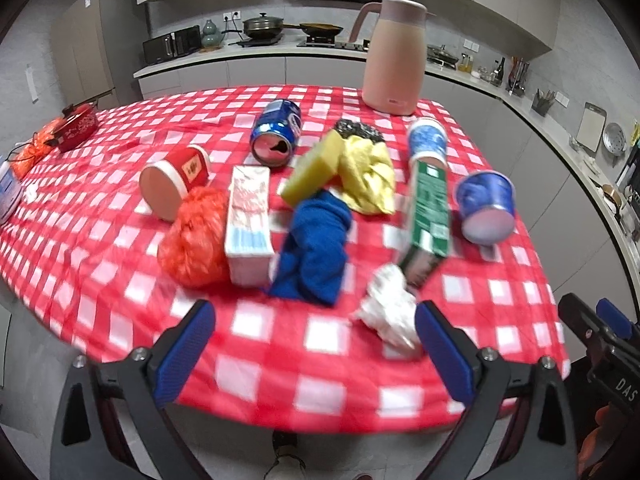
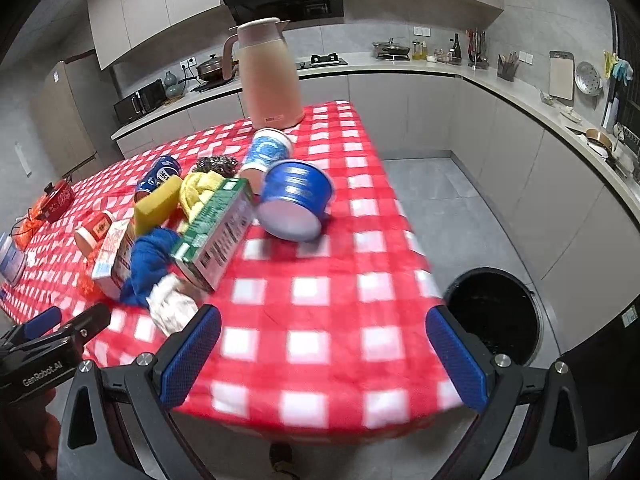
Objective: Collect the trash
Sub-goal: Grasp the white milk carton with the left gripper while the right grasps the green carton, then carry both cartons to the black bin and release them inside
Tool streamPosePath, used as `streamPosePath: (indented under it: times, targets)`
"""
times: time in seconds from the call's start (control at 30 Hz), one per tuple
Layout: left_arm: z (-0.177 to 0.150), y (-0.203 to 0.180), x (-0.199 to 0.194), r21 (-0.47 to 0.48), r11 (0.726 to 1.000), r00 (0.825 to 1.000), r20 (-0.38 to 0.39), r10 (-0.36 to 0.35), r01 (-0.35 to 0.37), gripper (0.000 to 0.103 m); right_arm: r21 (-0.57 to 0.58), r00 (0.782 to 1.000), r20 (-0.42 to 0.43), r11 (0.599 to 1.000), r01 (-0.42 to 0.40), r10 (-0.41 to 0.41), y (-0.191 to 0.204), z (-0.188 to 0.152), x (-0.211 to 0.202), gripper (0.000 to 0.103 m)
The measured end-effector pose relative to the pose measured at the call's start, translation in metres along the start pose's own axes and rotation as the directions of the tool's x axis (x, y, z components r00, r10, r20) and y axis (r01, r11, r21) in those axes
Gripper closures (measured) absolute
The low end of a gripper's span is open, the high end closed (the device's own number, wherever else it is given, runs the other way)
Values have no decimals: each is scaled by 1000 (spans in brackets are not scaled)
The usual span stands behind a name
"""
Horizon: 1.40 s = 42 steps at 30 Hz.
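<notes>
both grippers hung at the near edge of the table, jaws spread wide with nothing between them. left gripper (image 1: pixel 315 350) faced the middle of the heap, its right pad just beside a crumpled white tissue (image 1: pixel 390 312); right gripper (image 2: pixel 323 356) sat over bare checked tablecloth (image 2: pixel 320 320), the black bin (image 2: pixel 494 312) on the floor just past its right finger.

beyond the tissue lay the rest of the litter, bunched together: a green carton (image 1: pixel 428 212) on its side, a blue cloth (image 1: pixel 316 248), a pink-and-white carton (image 1: pixel 249 224) against an orange mesh wad (image 1: pixel 194 240), a tipped red paper cup (image 1: pixel 174 180), a yellow sponge (image 1: pixel 312 174) and yellow rag (image 1: pixel 368 178), a dark scouring pad (image 1: pixel 358 130), a blue soda can (image 1: pixel 276 132) on its side, and two blue cups (image 1: pixel 486 206) toppled near the right edge. a pink thermos jug (image 1: pixel 394 56) stood upright at the far side, well apart, and looked like no trash at all.

as far as i could judge, hardly anything was done. the bin's mouth looked dark and i could not tell if anything lay inside, while the whole pile sat on the table. the tissue seemed the likeliest first pick for the left.
</notes>
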<state>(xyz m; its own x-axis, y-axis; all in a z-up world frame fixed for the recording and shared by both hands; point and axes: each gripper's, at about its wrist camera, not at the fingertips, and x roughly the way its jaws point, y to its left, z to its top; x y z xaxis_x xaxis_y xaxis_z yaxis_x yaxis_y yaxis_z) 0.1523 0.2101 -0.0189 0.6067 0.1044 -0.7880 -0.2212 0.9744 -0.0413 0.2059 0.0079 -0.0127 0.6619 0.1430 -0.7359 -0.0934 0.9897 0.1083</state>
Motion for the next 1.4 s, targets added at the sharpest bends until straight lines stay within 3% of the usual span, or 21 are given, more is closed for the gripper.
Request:
streamPosePath:
  times: [0.17, 0.3, 0.53, 0.67, 1.0, 1.13, 1.2, 1.33, 1.4]
  targets:
    - [21, 18, 26, 25, 999, 999, -18, -37, 38, 17, 17, 1000, -1, 1000, -15, 15, 30, 15, 22, 3]
    - [33, 28, 42, 33, 998, 999, -27, -47, 48, 22, 28, 999, -30, 999, -33, 34, 50, 24, 44, 17]
    - [50, 46, 65, 25, 995, 994, -49, -97, 98, 48, 39, 997, -56, 998, -46, 48, 76, 35, 73, 39]
    - [55, 49, 75, 48, 990, 989, -69, -129, 133, 62, 47, 997, -67, 998, -32, 35, 83, 38, 86, 41]
    - [58, 50, 77, 115, 981, 987, -63, -147, 154, 62, 87, 995, -93, 996, -24, 32, 90, 42, 106, 43]
    - [56, 51, 84, 123, 980, 984, -106, -143, 156, 48, 104, 993, -106, 994, -42, 53, 93, 44, 108, 43]
    - [55, 56, 86, 102, 980, 981, -112, -158, 169, 48, 114, 991, -111, 992, -57, 70, 94, 44, 110, 41]
    - [55, 62, 89, 80, 977, 975, -120, -186, 196, 65, 104, 991, -111, 993, -59, 71, 100, 45, 114, 39]
    - [54, 64, 89, 71, 976, 973, -113, -199, 208, 68, 125, 988, -114, 988, -88, 103, 100, 47, 113, 39]
